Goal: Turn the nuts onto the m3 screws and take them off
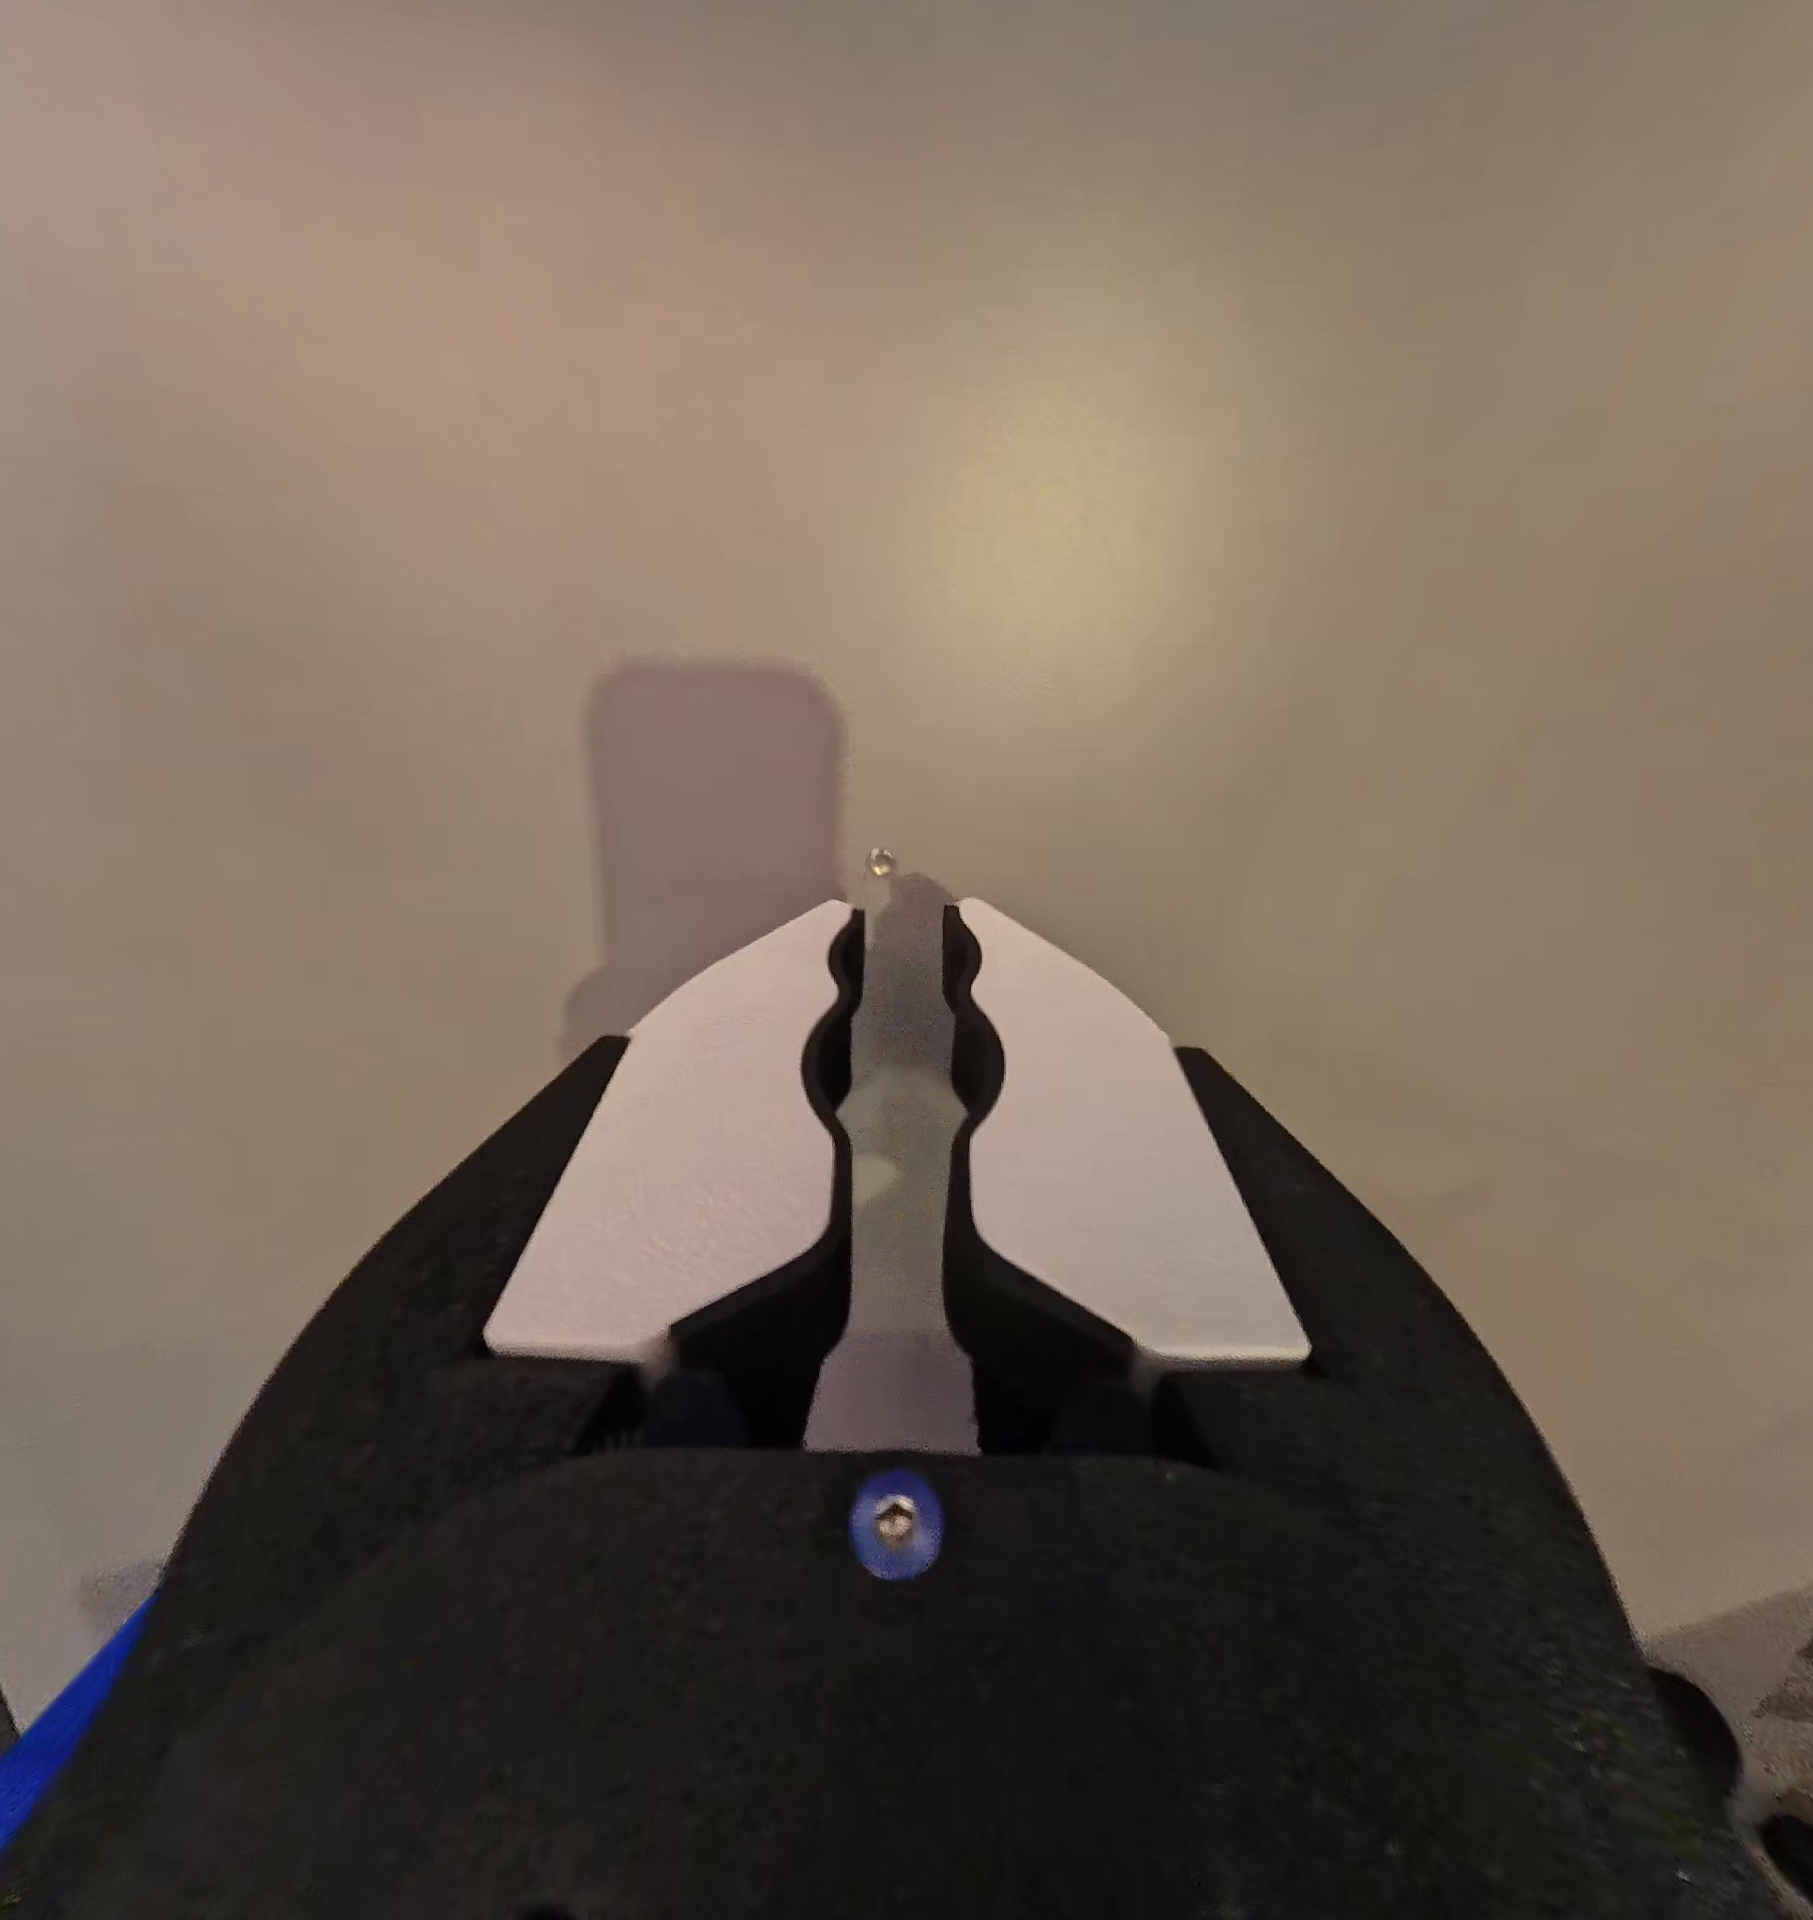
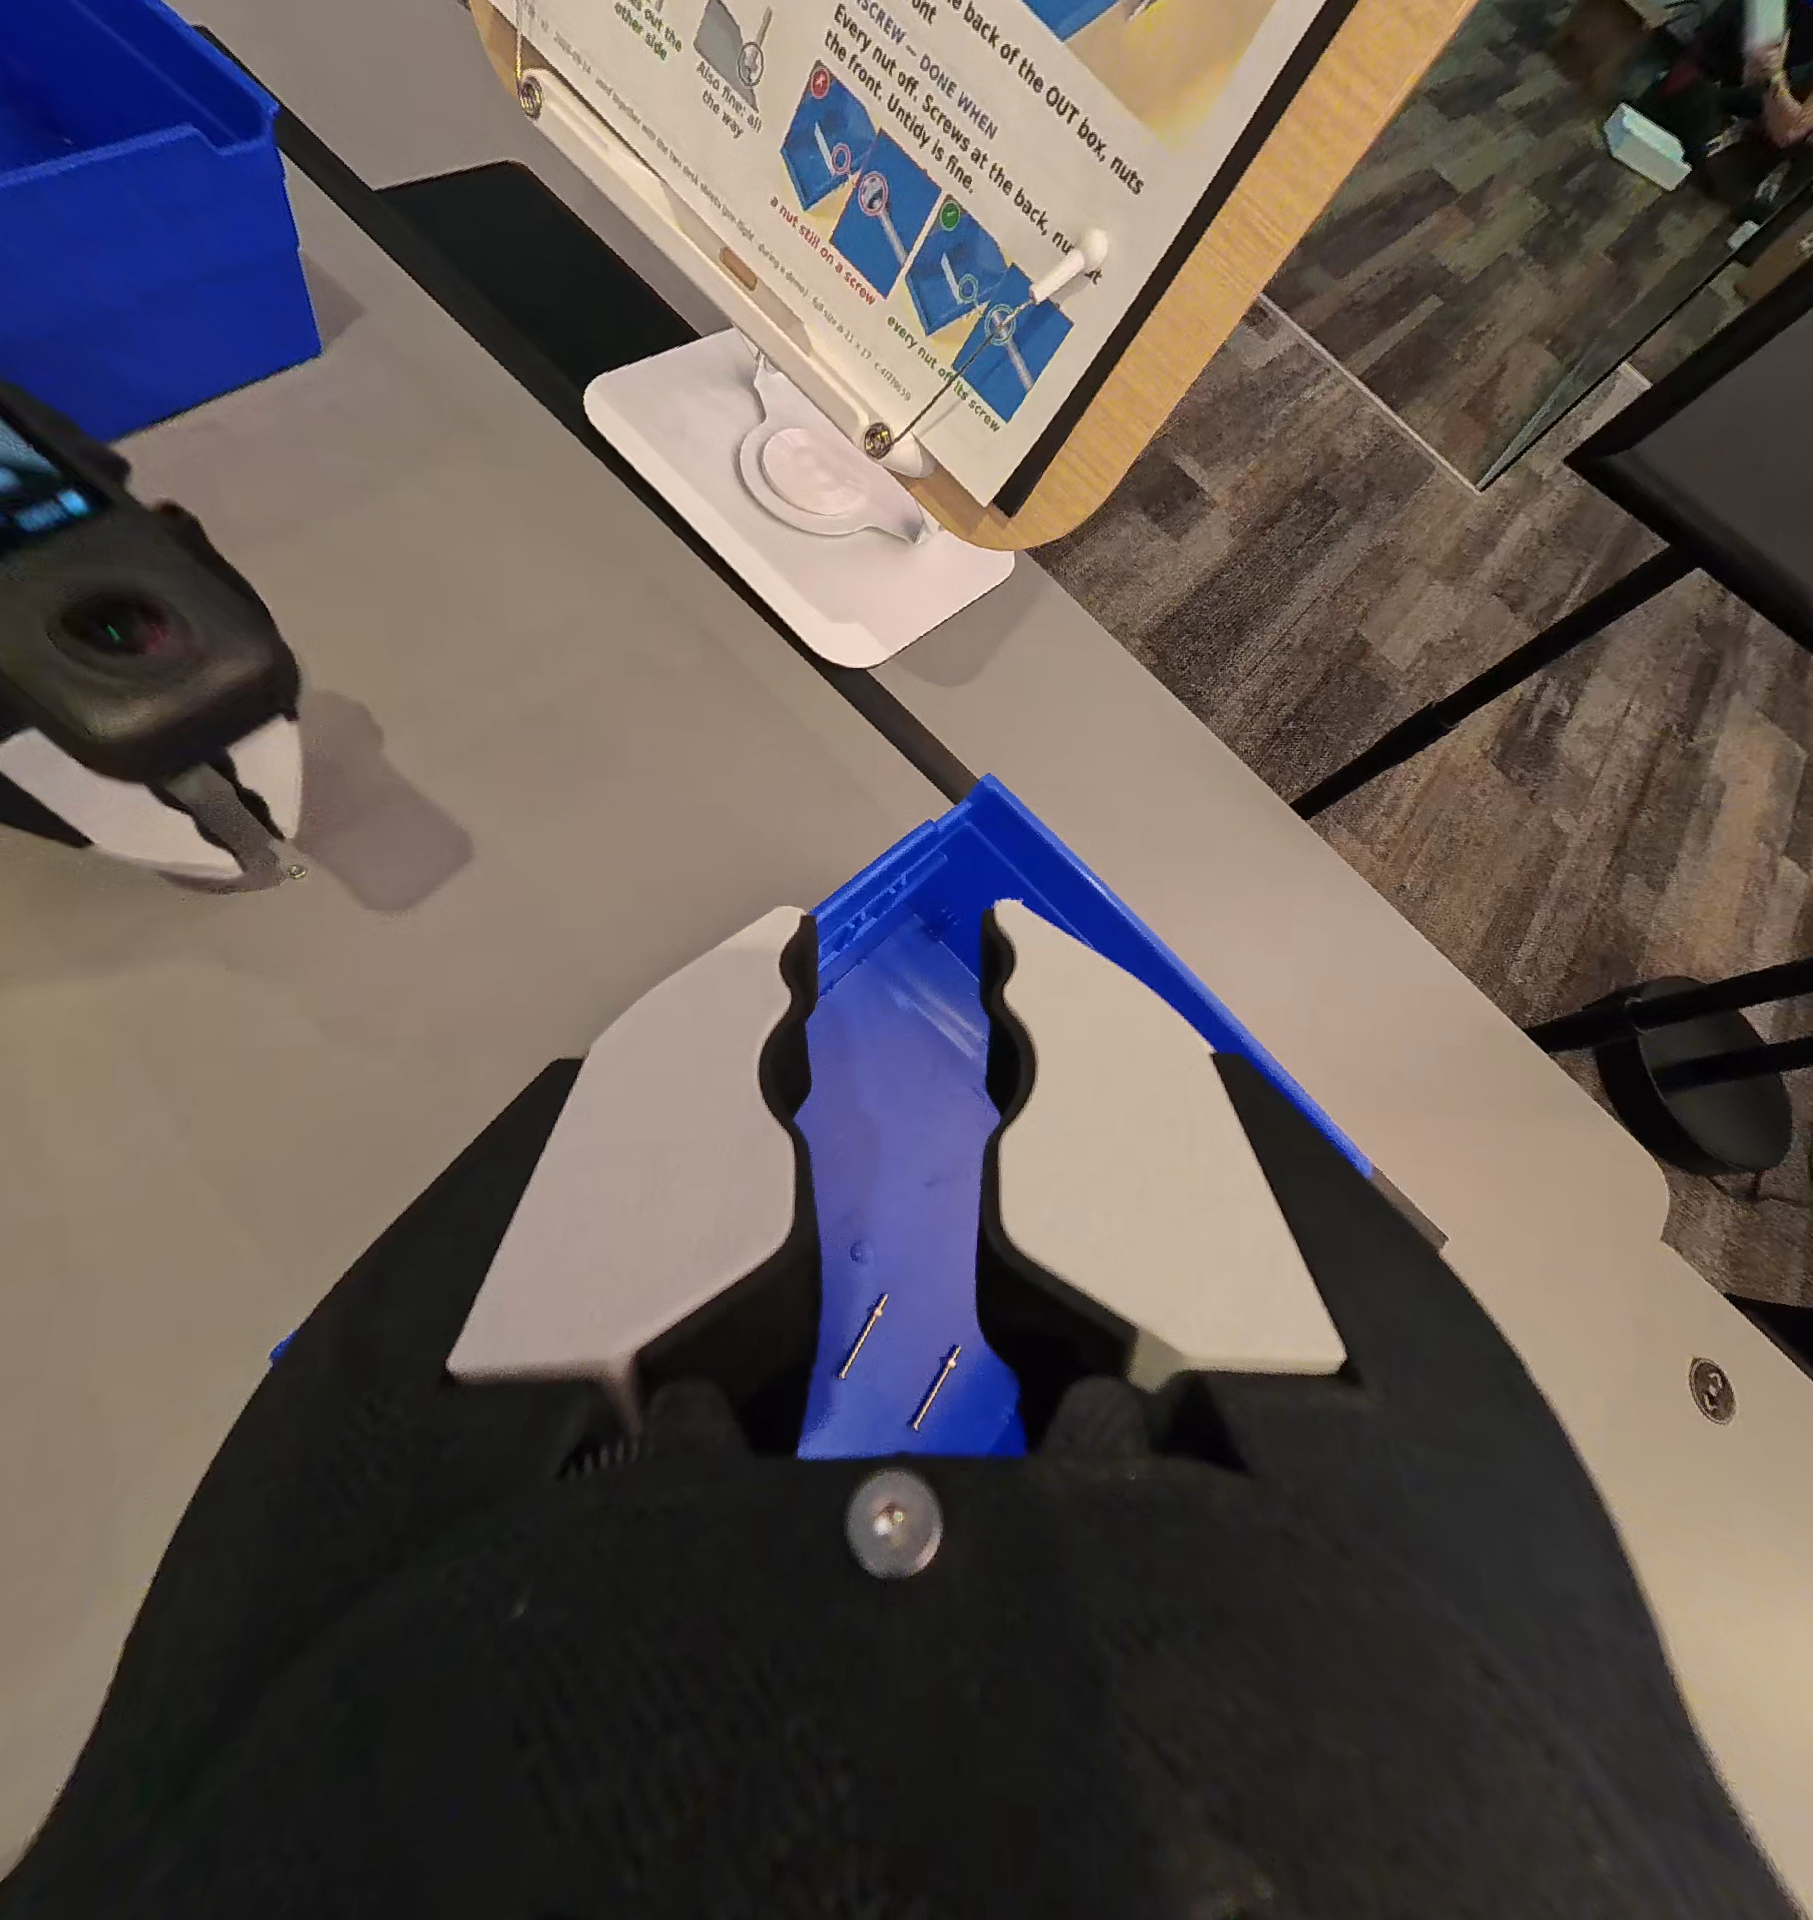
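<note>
Your left hand-held gripper [image 1: 902, 909] hovered, jaws slightly apart, empty, just short of loose nut [image 1: 879, 860] on table [image 1: 1401, 831]. Right hand-held gripper [image 2: 897, 925] gaped, empty, over blue bin [image 2: 902, 1195] holding two bare screws [image 2: 863, 1337]. No nut threaded; most work likely remained.

Only readable stuff is on the instruction sheet [image 2: 985, 156] clipped to a white stand [image 2: 808, 520] in the right wrist view. It's got printed lines in black, red and green around little blue pictures with a cross and a tick mark. Left wrist view has no writing at all.
</note>
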Available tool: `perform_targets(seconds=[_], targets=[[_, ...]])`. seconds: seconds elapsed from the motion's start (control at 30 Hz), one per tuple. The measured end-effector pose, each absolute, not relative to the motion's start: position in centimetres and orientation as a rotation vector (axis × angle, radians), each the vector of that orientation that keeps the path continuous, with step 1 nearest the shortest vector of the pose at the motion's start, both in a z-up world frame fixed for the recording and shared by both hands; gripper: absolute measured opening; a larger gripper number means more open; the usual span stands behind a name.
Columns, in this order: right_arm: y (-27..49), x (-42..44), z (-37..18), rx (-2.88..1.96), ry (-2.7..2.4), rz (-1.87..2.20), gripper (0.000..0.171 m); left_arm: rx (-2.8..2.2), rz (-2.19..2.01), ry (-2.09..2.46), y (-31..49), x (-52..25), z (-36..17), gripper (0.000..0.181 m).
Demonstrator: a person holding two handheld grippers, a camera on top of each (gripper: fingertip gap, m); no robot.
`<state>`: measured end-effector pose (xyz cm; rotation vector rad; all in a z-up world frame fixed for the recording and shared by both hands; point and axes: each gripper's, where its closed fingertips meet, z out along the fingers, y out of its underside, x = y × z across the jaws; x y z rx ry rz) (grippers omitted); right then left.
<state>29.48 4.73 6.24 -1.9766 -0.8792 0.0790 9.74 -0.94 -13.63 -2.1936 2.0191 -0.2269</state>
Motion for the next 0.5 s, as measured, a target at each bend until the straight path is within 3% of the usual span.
perform_targets(seconds=[0.17, 0.33, 0.5], targets=[[4.3, 30.7, 6.9, -1.956, -0.834, 0.121, 0.031, -2.172, -0.271, 1.872, -0.4, 6.8, -6.0, 0.014], [4.3, 31.6, 7.4, -1.948, -0.798, 0.123, 0.031, -2.214, -0.109, 1.619, 3.0, -1.6, 1.4, 0.018], [4.7, 31.2, 7.3, -1.941, -0.804, 0.119, 0.03, -2.341, -0.07, 1.366, 5.7, -10.6, 3.1, 0.025]])
